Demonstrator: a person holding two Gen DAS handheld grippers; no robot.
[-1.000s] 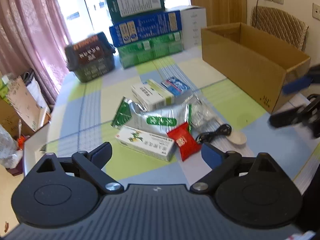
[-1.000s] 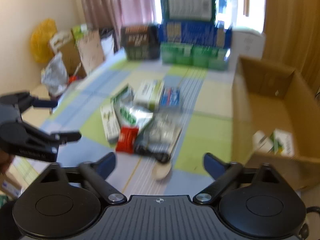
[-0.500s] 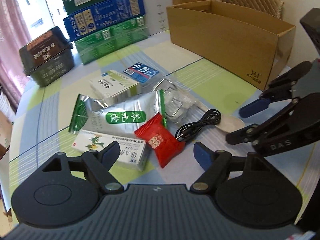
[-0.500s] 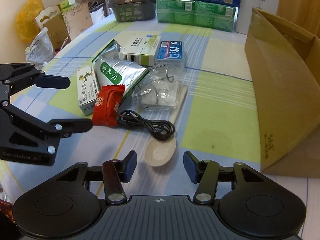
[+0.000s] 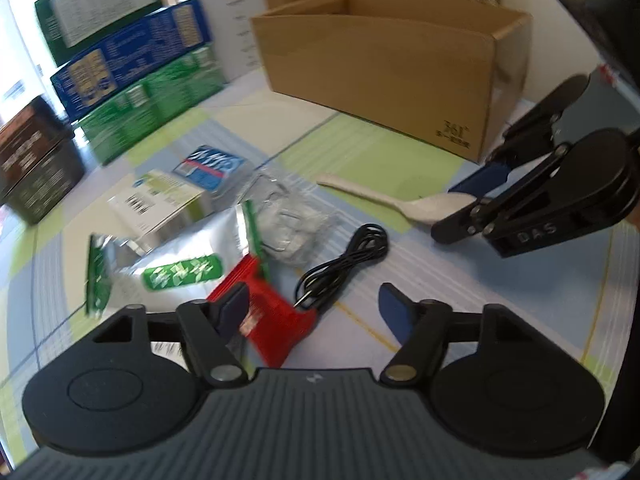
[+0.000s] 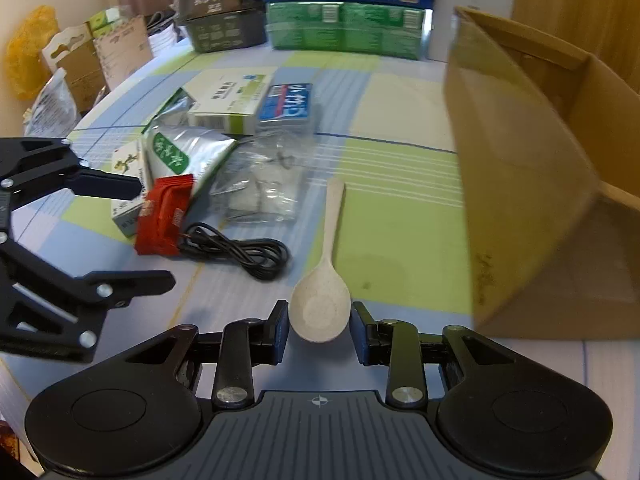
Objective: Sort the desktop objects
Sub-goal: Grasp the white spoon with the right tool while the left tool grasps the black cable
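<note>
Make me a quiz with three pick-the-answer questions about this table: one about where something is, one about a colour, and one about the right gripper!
1. Where is the black cable? A on the floor. B between the red packet and the spoon. C on a chair.
2. What colour is the spoon? A green. B blue. C cream.
3. The right gripper is: A shut on the spoon. B open and empty. C shut on the black cable.
Answers: B, the cable lies between them; C, it is pale cream all over; A, its pads meet the spoon's bowl on both sides.
</note>
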